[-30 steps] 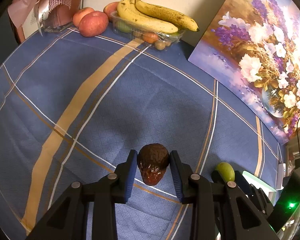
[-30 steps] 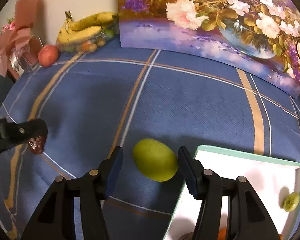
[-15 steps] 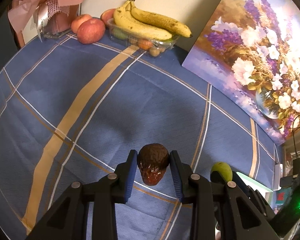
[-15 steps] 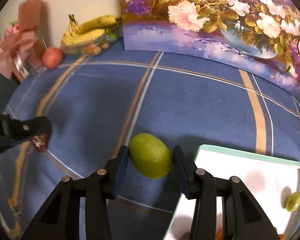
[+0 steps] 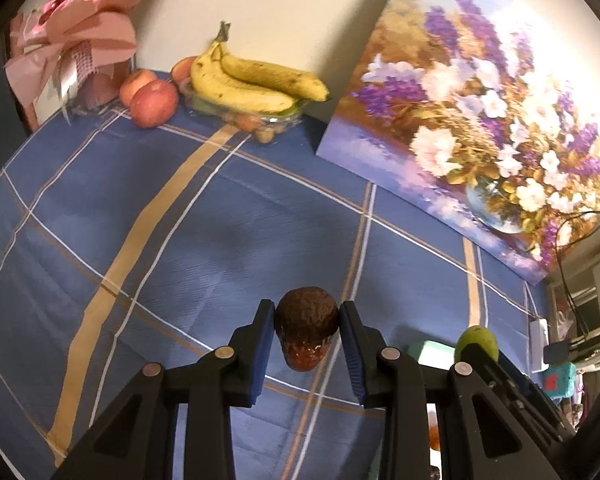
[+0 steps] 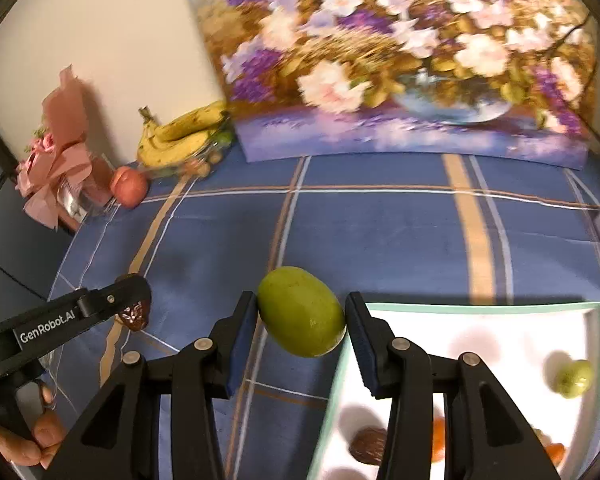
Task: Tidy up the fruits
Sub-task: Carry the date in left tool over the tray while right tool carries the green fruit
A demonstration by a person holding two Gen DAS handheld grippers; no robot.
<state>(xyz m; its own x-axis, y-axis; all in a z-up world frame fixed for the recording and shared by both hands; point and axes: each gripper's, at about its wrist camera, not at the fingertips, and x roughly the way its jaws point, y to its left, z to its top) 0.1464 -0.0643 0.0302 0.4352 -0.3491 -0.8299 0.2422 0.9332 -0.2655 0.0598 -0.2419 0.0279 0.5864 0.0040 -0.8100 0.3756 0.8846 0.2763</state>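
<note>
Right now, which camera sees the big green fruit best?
The right wrist view: the green fruit sits whole and close between the right gripper pads. The left wrist view shows only its top, small, behind that gripper's black body.

- There were two grippers: the left gripper [image 5: 306,336] closed on one dark brown fruit [image 5: 306,326], the right gripper [image 6: 302,320] closed on one large green fruit [image 6: 302,311].
- One white tray [image 6: 500,320] sat on the cloth, with one small green fruit [image 6: 575,378], one brown fruit [image 6: 368,446] and at least two orange pieces; more could have been hidden behind the fingers.
- One bunch of bananas [image 5: 256,82] lay on one clear container [image 5: 276,120]; two bananas showed plainly, a third could not be ruled out.
- Three red apples [image 5: 154,102] stood beside it.
- One flower painting [image 5: 480,120] leaned on the wall.
- One pink-wrapped bouquet [image 5: 76,40] stood in the corner.
- One blue plaid tablecloth [image 5: 220,220] covered the table.
</note>
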